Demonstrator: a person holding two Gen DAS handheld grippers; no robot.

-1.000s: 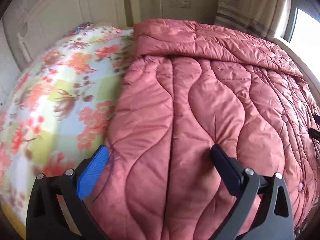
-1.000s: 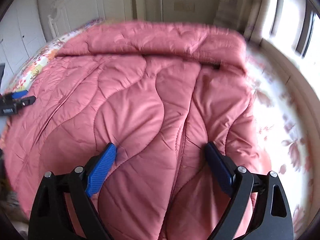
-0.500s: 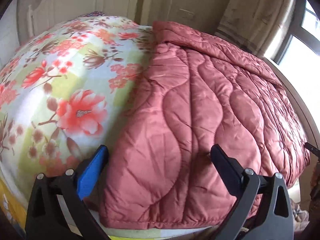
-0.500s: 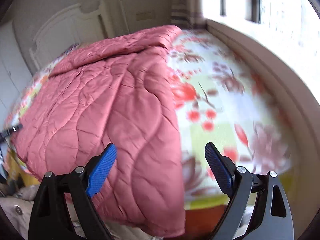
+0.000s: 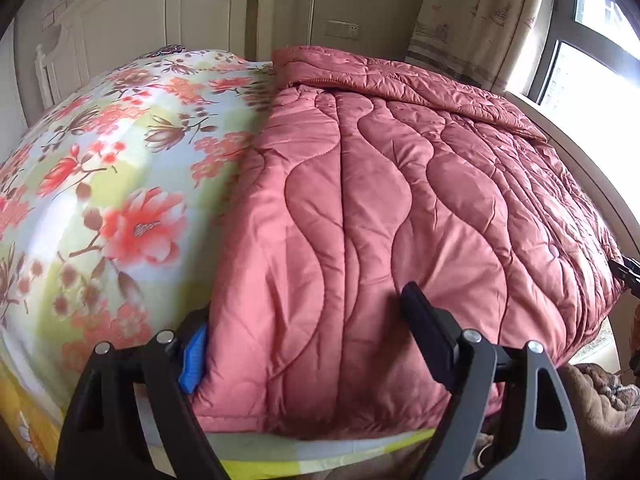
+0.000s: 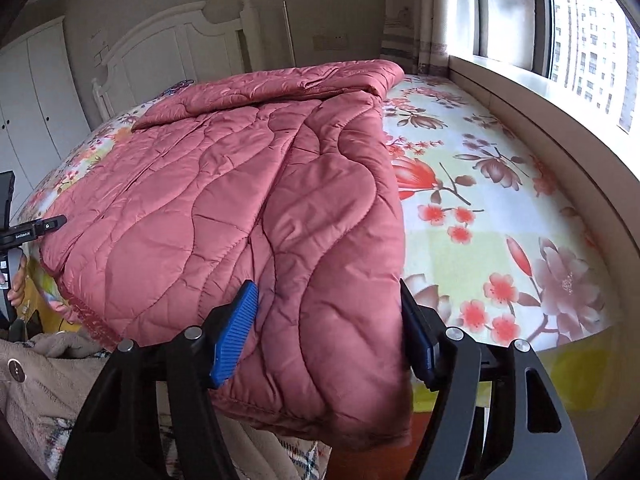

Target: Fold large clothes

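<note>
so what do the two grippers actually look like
Both match: black angular frames with triangular cutouts and silver pivot bolts. The left gripper and right gripper each carry ribbed blue pads on their jaws. Seen from the right wrist camera, the left one's body bears small white lettering.

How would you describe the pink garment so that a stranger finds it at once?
Look at the bed with the flowered sheet below the window. Spread on it lies the quilted pink coat, its near edge hanging over the foot of the bed. Its plain dusty pink and wavy stitching set it apart from the sheet.
</note>
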